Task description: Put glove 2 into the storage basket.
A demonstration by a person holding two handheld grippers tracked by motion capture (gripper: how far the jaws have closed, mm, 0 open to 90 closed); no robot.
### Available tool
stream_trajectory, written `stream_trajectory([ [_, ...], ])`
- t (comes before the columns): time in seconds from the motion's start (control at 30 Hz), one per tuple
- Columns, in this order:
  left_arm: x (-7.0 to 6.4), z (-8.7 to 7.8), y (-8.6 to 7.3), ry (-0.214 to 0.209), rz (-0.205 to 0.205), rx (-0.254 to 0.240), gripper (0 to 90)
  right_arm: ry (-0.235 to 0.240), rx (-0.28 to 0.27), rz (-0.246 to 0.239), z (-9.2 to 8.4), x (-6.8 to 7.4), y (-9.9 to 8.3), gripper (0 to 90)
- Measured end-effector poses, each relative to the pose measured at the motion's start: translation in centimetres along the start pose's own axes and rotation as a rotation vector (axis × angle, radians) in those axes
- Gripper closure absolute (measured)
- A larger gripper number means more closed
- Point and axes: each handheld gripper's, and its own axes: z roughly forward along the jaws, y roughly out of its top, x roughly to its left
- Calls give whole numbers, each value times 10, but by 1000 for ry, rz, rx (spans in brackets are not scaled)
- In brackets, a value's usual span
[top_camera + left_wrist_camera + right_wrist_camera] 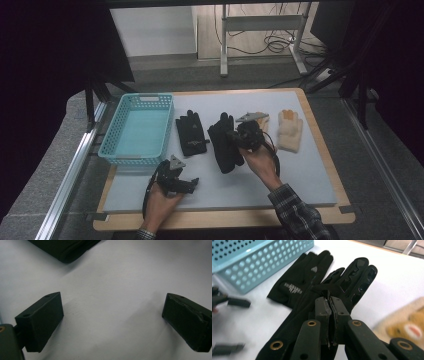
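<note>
Two black gloves lie in the middle of the white mat (300,170). The one on the right (225,150) (357,272) has a fold of its fabric pinched between the jaws of my right gripper (233,136) (329,315), which is shut on it. The other black glove (191,132) (297,282), with white print, lies flat beside it toward the basket. My left gripper (191,184) (112,320) stands open just over bare mat near the front left, with nothing between its jaws. A dark glove edge (67,250) lies beyond it.
A light blue perforated basket (111,132) (262,260) stands at the mat's left with nothing in it. A beige knitted glove (290,131) (407,325) lies to the right, and a second one (262,120) is partly hidden behind my right gripper.
</note>
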Motion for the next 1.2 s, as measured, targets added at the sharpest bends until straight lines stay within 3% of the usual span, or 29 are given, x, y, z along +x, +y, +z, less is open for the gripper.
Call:
stream_trajectory([
  [0.07, 0, 0, 0, 0, 0, 0, 40, -7, 1, -9, -4, 4, -5, 842],
  [0.17, 0, 0, 0, 0, -2, 0, 40, 2, 6, 0, -12, 15, -28, 839],
  [0.23, 0, 0, 0, 0, -1, 0, 40, 4, 8, 3, -12, 18, -34, 839],
  [0.33, 0, 0, 0, 0, -3, 0, 40, 18, 23, 11, -7, 26, -57, 827],
  [0.43, 0, 0, 0, 0, 0, 3, 40, 18, 38, -3, -2, 29, -67, 781],
  [0.47, 0, 0, 0, 0, 0, 3, 40, -4, 48, -45, 1, 30, -72, 699],
  [0.57, 0, 0, 0, 0, 1, 3, 40, -25, 53, -73, -2, 28, -71, 632],
  [0.6, 0, 0, 0, 0, 1, 4, 40, -31, 35, -76, -11, 22, -69, 603],
  [0.77, 0, 0, 0, 0, -3, 0, 40, -29, 33, -53, -28, 6, -74, 666],
  [0.93, 0, 0, 0, 0, 1, 3, 40, -7, 80, -34, -26, -3, -98, 739],
  [1.2, 0, 0, 0, 0, 0, 2, 40, 39, 100, -30, -20, 1, -118, 753],
])
